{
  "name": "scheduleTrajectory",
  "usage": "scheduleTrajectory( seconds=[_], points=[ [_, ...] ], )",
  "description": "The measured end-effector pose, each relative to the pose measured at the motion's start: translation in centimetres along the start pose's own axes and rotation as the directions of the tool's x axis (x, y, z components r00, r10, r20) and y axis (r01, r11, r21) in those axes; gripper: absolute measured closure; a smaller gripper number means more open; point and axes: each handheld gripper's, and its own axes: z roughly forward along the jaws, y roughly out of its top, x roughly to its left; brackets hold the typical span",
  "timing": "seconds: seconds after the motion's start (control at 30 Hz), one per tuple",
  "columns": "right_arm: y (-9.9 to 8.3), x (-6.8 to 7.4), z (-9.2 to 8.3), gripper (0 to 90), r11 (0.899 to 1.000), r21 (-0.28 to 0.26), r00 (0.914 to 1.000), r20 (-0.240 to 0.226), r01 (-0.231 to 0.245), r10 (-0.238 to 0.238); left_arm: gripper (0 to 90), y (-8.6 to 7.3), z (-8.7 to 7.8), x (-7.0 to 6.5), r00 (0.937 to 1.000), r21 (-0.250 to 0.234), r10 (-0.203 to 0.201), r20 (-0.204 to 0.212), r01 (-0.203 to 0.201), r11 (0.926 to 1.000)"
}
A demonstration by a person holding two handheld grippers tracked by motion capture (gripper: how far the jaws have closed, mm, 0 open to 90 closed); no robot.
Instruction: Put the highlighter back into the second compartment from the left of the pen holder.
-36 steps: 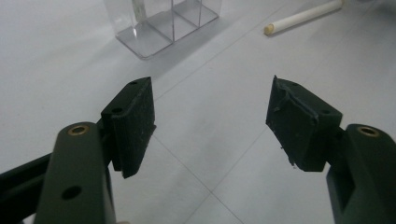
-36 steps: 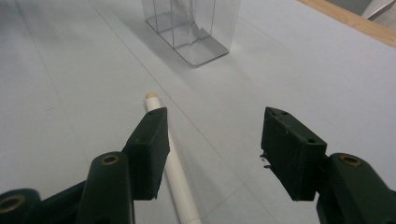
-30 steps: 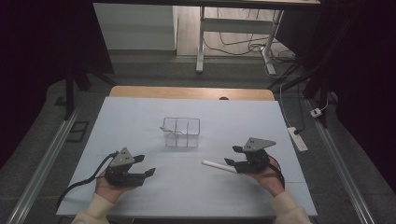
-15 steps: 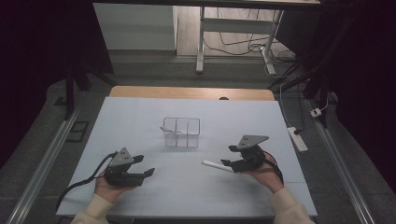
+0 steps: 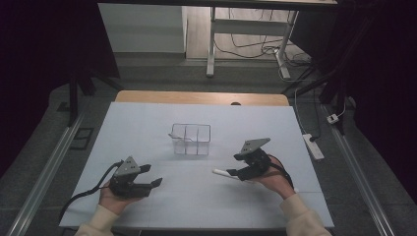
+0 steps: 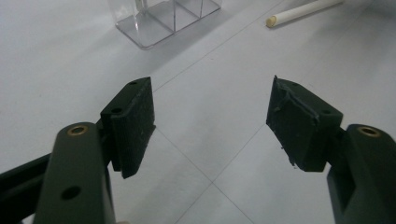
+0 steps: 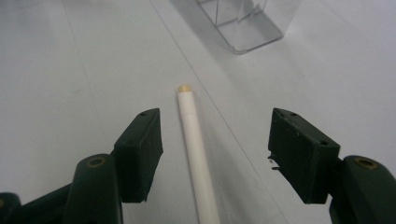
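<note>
At five o'clock on the tabletop point(image 5: 147, 123), the right gripper point(image 7: 215, 158) straddled a white stick point(image 7: 196, 154) lying flat, its jaws just widened and spread clear of it: judged the approach to a pick-up, next needing a lower, centred closing. At twelve o'clock of the stick stood a clear divided bin point(image 5: 191, 139), compartments apparently empty. At seven o'clock, the left gripper point(image 6: 210, 121) rested spread, holding nothing.

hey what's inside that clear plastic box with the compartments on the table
Nothing that I can see. Through the clear box, in the high view, only its own dividers and the white table show. The white stick lies outside it, between the right gripper's open jaws.
</note>
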Motion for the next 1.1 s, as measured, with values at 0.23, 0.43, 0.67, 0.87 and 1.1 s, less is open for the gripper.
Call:
scheduleTrajectory(
  seconds=[0.23,0.43,0.67,0.87,1.1],
  points=[
    [1.3,0.0,1.8,34.6,0.996,0.076,0.9989,-0.025,0.041,-0.039,31.6,0.0,0.1,0.1,1.0000,0.004,-0.004,0.000,0.004,1.0000],
    [1.5,0.4,2.9,37.2,0.988,0.141,0.9974,-0.037,0.067,-0.062,31.4,0.0,0.1,0.2,1.0000,0.003,-0.006,0.000,0.006,1.0000],
    [1.2,0.6,3.4,44.4,0.979,0.187,0.9964,-0.050,0.077,-0.068,31.4,0.0,0.0,0.2,1.0000,0.001,-0.008,0.002,0.008,1.0000],
    [0.9,0.7,3.8,53.2,0.966,0.238,0.9947,-0.058,0.096,-0.084,31.3,-0.1,0.1,0.3,1.0000,0.004,-0.009,0.002,0.009,1.0000],
    [0.6,0.6,3.8,65.3,0.958,0.262,0.9927,-0.070,0.113,-0.098,31.3,-0.1,0.0,0.3,1.0000,0.003,-0.009,0.001,0.009,1.0000]
  ],
)
